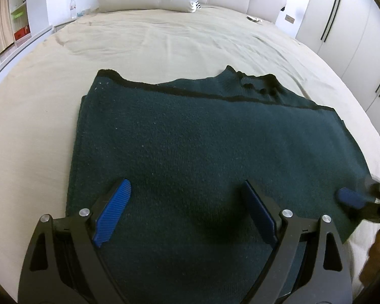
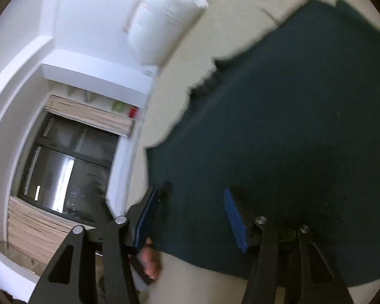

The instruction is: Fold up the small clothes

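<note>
While our left tool (image 1: 187, 210) hovers w/ jaws wide apart over the dark green sweater (image 1: 190, 139), nothing gripped, the sweater lies flat on the bed (image 1: 152, 43) nr its foot edge. Our right tool (image 2: 190, 215), jaws apart, straddles the sweater's edge.
</note>
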The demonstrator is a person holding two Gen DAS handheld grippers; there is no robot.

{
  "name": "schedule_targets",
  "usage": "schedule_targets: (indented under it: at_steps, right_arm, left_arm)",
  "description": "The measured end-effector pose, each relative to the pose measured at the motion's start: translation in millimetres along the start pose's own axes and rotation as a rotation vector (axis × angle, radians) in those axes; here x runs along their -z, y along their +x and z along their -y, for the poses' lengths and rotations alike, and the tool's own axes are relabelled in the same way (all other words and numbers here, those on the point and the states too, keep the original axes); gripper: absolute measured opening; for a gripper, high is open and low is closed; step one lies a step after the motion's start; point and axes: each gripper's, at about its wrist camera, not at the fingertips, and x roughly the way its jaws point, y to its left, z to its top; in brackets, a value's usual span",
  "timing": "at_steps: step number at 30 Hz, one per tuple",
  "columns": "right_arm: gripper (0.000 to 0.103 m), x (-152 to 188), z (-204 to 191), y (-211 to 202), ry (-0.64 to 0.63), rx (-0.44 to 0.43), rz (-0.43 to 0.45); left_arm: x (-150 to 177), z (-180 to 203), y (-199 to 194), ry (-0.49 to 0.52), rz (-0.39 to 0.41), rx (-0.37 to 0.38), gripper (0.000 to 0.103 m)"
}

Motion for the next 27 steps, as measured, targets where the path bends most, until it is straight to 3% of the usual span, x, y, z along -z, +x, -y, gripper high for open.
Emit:
schedule_targets:
  at_steps: [2,4,9,12,13,15,18,20,21,23,24,27]
  right_arm:
    - [0.041,2.3,17.1,-4.6,0.044,-0.022,-0.001]
    - [0.038,5.4,29.7,-19.0,0.081,-0.035,0.029]
    - [0.037,5.5,62.3,-85.5,0.133,0.038,0.204]
    - [0.036,4.6,71.8,-118.5,0.168,0.106,0.293]
    - [0.042,9.0,69.1,-128.8,0.172,0.152,0.317]
    - [0.052,17.7,55.4,-137.3,0.150,0.191,0.341]
    - [0.054,28.7,25.9,-123.3,0.093,0.087,0.295]
    - [0.054,33.6,5.1,-97.0,0.060,0.012,0.235]
    - [0.054,35.5,-3.1,-82.9,0.055,-0.034,0.208]
    - [0.056,38.5,-7.8,-51.5,0.082,-0.101,0.145]
    - [0.056,38.0,-7.2,-38.5,0.095,-0.107,0.117]
    - [0.055,36.1,21.6,-19.0,0.161,-0.048,0.076]
  left_arm:
    - [1.3,-0.2,-1.6,0.005,0.001,0.001,0.090]
    - [4.1,-0.9,-4.3,0.005,0.002,0.001,0.090]
    - [15.8,-9.8,-19.9,-0.004,0.010,-0.008,0.090]
    - [21.0,-9.5,-37.5,-0.019,0.027,-0.058,0.090]
    - [21.1,-6.1,-44.9,-0.024,0.034,-0.061,0.090]
    - [19.3,9.5,-62.5,-0.027,0.069,0.000,0.090]
    - [17.6,54.4,-73.8,0.030,0.094,0.155,0.090]
    - [19.3,76.3,-61.2,0.029,0.039,0.258,0.090]
    - [21.9,83.6,-50.0,0.020,0.007,0.271,0.090]
    - [30.1,86.0,-27.1,0.008,-0.053,0.221,0.090]
    - [37.1,76.7,-16.5,-0.035,-0.087,0.212,0.086]
    - [45.9,55.2,-24.3,-0.079,-0.060,0.241,0.081]
